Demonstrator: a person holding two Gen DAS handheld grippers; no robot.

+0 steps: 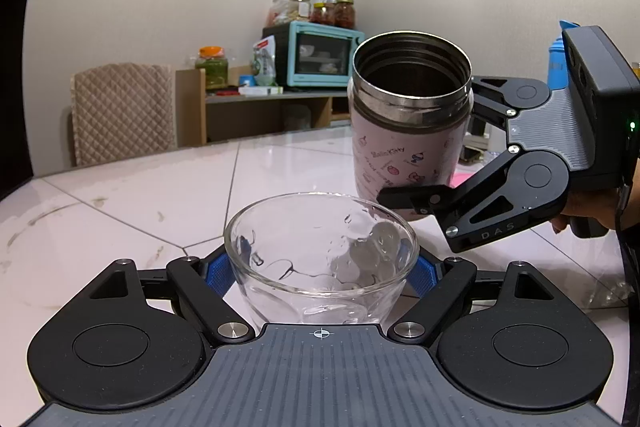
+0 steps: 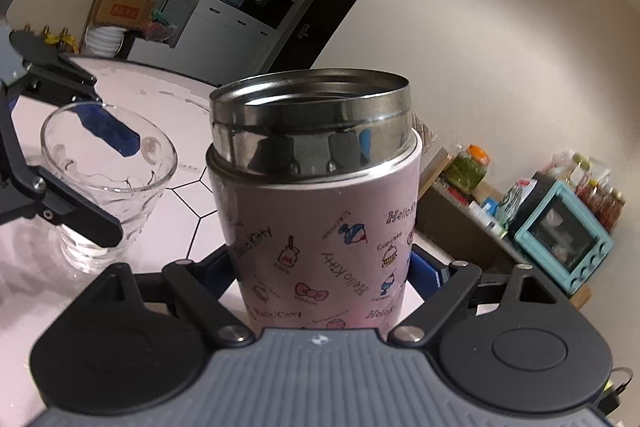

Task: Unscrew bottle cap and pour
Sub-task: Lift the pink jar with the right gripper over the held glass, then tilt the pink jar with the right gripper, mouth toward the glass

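Left tongs (image 1: pixel 320 267) grip glass (image 1: pixel 320 259), right tongs (image 2: pixel 324 267) grip flask (image 2: pixel 320 227) over tiled table (image 1: pixel 160 187).

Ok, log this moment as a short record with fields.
left gripper: shut on glass
glass: upright, wet inside, little or no liquid
right gripper: shut on bottle
bottle: pink, steel rim, cap off, lifted, mouth tipped toward the glass
bottle contents: not visible
pour: no stream seen
table: white tiled top
cap: not in view
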